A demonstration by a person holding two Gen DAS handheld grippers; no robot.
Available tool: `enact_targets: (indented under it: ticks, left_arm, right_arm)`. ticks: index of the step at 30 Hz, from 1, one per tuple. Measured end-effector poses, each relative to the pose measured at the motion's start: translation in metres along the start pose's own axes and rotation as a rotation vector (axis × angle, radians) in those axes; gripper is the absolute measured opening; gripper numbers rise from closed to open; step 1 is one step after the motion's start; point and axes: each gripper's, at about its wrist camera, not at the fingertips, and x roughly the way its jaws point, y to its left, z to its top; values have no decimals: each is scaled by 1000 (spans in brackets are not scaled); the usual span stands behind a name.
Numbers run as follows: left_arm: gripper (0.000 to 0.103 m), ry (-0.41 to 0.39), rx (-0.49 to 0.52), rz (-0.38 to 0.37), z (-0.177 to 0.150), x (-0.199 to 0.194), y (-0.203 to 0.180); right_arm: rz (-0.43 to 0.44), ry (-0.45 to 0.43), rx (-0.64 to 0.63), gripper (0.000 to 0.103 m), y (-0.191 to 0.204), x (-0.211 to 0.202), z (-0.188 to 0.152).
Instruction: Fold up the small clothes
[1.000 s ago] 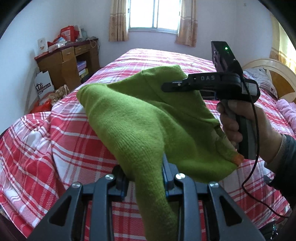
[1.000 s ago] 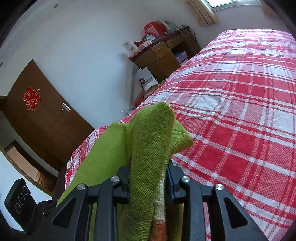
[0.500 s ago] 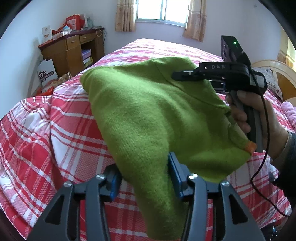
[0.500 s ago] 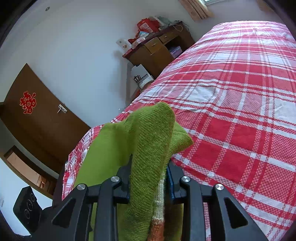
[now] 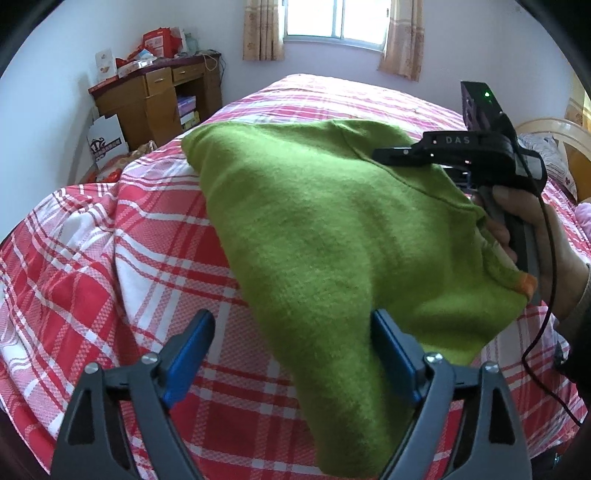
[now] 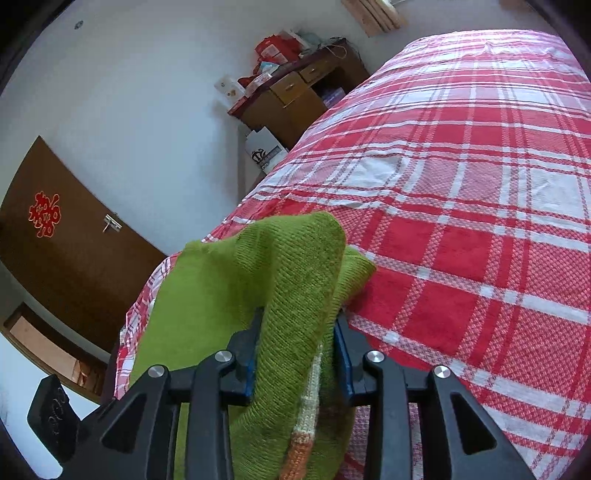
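Left wrist view: green sweater (image 5: pixel 325 229), fuzzy knit, lies spread over the red plaid bed (image 5: pixel 122 266), folded into a rough triangle with its narrow end hanging toward the camera. Orange cuff (image 5: pixel 526 282) peeks out at its right edge. Left gripper (image 5: pixel 291 354) jaws are opening, blue pads wide apart; the narrow end of the sweater sits between them, touching the right pad, clear of the left one, so released. Right gripper (image 5: pixel 384 154) reaches in from the right over the far part of the sweater, handle in a hand (image 5: pixel 532 236) with a black cable trailing down. Wooden desk (image 5: pixel 155 99) at far left, window (image 5: pixel 332 18) on the far wall.

Right wrist view: right gripper (image 6: pixel 297 354) jaws are opening slightly, but both pads press on a bunched fold of the green sweater (image 6: pixel 280 288), ribbed knit, with a cream and orange stripe near the bottom. Sweater rises in a hump ahead of the fingers, rest draping left over the bed (image 6: pixel 461 221) edge. Brown door (image 6: pixel 66 251) with a red emblem at left.
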Motion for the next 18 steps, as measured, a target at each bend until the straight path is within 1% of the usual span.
enact_targets:
  ticks: [2,5,7,9,10,11,15,17,18]
  left_arm:
    - [89,-4,5,11,-1,-5,-1]
    - [89,-47,35,60,1,-18,-2]
    - [89,-57,39,70,4,-21,1]
    - [90,-46,24,69,6,-20,4]
    - [90,-44,19,68,6,-19,5]
    - [90,-44,20,69,6,-20,5]
    - [90,-71,26,83,10,-26,5]
    - [91,-84,19,83,13,-30,8]
    - [93,-93,14,86,15,-32,11]
  right_arm:
    - [-1,-3,6,35,-2,-2,-2]
    - [-5,-11,9,36,-4,-6,-4]
    - [-12,-20,11,37,-4,-7,-6]
    - [-39,-16,-4,41,-2,-6,-7]
    - [-55,-15,-5,46,-1,-5,-7]
    - [-68,-19,-3,47,-1,-6,-7]
    - [-81,-43,-2,50,-1,-18,-12]
    - [-101,-66,-3,59,-1,-26,-15]
    - [-117,-79,3,59,-2,-31,-17]
